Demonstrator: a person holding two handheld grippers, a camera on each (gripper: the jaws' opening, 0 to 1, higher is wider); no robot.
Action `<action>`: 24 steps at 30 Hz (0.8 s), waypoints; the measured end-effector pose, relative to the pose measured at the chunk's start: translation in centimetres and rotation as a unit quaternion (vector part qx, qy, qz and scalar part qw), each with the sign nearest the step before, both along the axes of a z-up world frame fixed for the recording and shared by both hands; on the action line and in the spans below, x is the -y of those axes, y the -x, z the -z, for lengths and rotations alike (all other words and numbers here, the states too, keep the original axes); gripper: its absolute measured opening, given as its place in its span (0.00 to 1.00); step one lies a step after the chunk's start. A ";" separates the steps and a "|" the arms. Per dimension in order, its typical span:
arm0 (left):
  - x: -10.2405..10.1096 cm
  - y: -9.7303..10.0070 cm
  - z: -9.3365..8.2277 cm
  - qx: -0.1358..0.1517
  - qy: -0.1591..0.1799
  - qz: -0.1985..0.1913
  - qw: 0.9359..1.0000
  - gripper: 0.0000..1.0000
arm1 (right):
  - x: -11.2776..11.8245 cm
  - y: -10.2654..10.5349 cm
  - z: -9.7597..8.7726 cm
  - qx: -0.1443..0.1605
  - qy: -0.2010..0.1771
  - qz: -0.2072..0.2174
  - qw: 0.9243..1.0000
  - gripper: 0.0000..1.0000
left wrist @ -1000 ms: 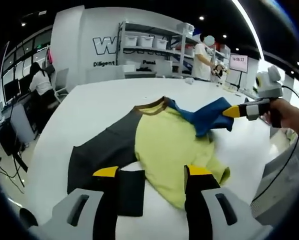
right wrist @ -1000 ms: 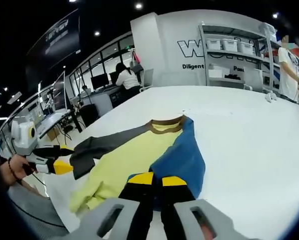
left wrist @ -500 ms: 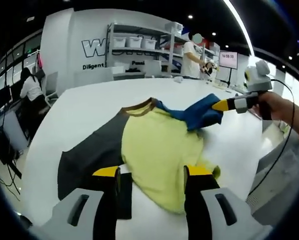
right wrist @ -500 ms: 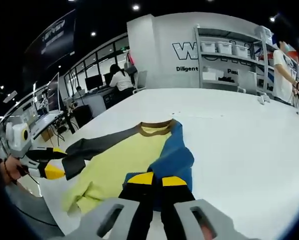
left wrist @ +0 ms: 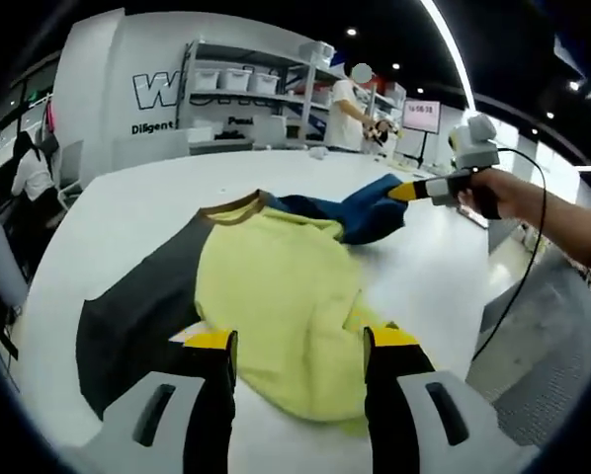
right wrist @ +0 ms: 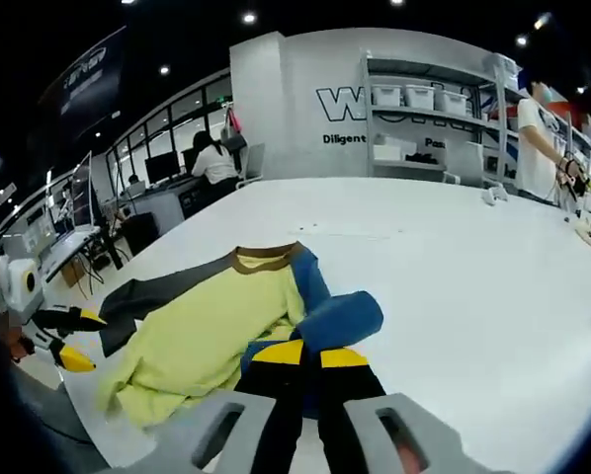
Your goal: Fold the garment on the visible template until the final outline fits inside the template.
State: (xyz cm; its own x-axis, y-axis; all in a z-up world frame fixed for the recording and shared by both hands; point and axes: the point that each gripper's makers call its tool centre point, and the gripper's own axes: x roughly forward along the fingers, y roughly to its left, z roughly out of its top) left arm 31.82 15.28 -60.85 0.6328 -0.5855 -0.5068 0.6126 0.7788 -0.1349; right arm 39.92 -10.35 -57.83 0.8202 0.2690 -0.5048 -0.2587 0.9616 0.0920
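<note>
Right gripper [right wrist: 305,354] pinches the yellow, grey and blue garment's [left wrist: 276,286] blue sleeve [right wrist: 340,318]; left gripper [left wrist: 300,341] gapes (shelving [right wrist: 429,118] beyond the white bench [right wrist: 473,267]).

garment [left wrist: 276,286] lies on table [left wrist: 157,197]

- We're in a big open lab or workshop hall, with ceiling spotlights [right wrist: 249,17] and a long white surface [right wrist: 454,267].
- Metal shelving [left wrist: 246,94] holds white storage bins [right wrist: 419,96].
- Along the side, a person sits at desks with monitors [right wrist: 165,168].
</note>
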 end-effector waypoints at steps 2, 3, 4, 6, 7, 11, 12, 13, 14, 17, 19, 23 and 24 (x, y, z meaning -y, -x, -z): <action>0.2 0.2 0.2 -0.004 -0.002 0.008 1.000 0.45 | 0.7 -0.1 0.1 -0.001 0.004 0.005 1.000 0.00; 0.3 0.3 0.2 -0.004 -0.003 0.009 1.000 0.45 | 1.2 -0.2 0.3 -0.003 0.007 0.009 1.000 0.00; 0.5 0.4 0.3 -0.007 -0.005 0.015 1.000 0.45 | 1.5 -0.2 0.4 -0.003 0.009 0.010 1.000 0.00; 0.6 0.7 0.6 -0.008 -0.012 0.024 1.000 0.45 | 2.3 -0.3 0.7 -0.006 0.014 0.016 1.000 0.00; 0.7 0.8 0.6 -0.009 -0.014 0.027 0.999 0.45 | 2.7 -0.3 0.9 -0.010 0.017 0.019 1.000 0.00; 1.0 1.3 1.2 -0.016 -0.025 0.044 0.999 0.48 | 3.9 -0.8 1.5 -0.015 0.042 0.014 0.999 0.00; 1.2 1.4 1.2 -0.008 -0.031 0.055 0.998 0.48 | 4.2 -0.9 1.7 -0.016 0.055 0.008 0.998 0.00; 1.2 1.5 1.2 -0.001 -0.036 0.063 0.997 0.47 | 4.5 -1.1 1.8 -0.017 0.064 0.007 0.998 0.00; 1.2 1.5 1.3 -0.005 -0.034 0.061 0.998 0.47 | 4.6 -1.2 2.0 -0.021 0.066 0.006 0.998 0.00; 1.4 1.9 1.6 -0.015 -0.035 0.069 0.997 0.48 | 5.6 -1.4 2.6 -0.031 0.086 0.006 0.996 0.00; 1.5 2.2 2.0 -0.017 -0.042 0.077 0.996 0.47 | 5.8 -1.5 2.6 -0.026 0.100 -0.002 0.995 0.00; 1.5 2.6 2.4 -0.024 -0.047 0.084 0.995 0.45 | 6.2 -1.7 3.1 -0.036 0.111 -0.007 0.993 0.00; 1.6 3.0 2.7 -0.026 -0.051 0.098 0.994 0.43 | 6.3 -1.8 3.3 -0.038 0.116 -0.008 0.992 0.00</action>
